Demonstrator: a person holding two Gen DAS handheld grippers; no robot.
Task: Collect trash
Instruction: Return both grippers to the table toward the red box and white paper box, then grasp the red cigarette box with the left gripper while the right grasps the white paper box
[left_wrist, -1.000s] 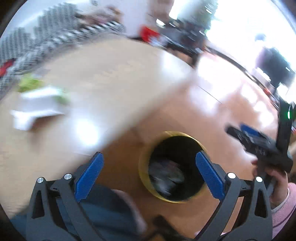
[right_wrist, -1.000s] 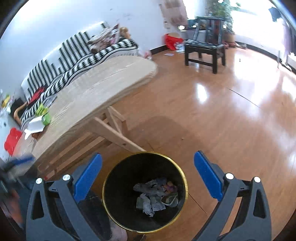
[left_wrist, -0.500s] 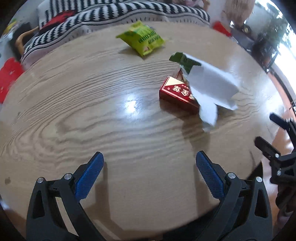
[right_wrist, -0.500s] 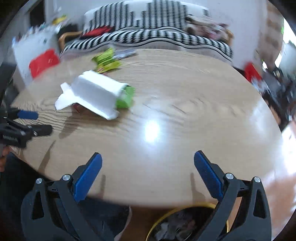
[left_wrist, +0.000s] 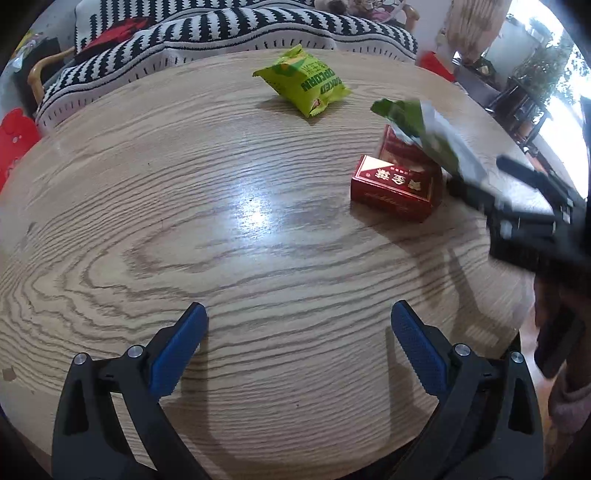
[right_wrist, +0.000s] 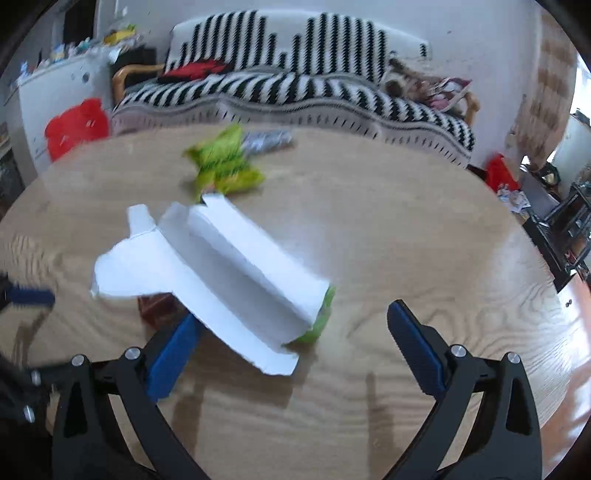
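Three pieces of trash lie on the table (left_wrist: 155, 206): from left to right, the green snack bag (left_wrist: 304, 83), the red box (left_wrist: 395, 186) and the torn carton (right_wrist: 221, 269) leaning on it. Your left gripper (left_wrist: 297, 345) hangs spread and empty, well short. Your right gripper (right_wrist: 291, 341), jaws apart and empty, sits nearer, the carton's long axis slanting from upper left to lower right between its fingers

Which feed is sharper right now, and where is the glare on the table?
Left wrist view: mostly sharp, wood grain and the red box crisp; only the right gripper at the edge smears. A glare patch sits mid-table. Right wrist view: motion-blurred, the white flattened carton and green snack bag soft; sheen at the table's right rim.
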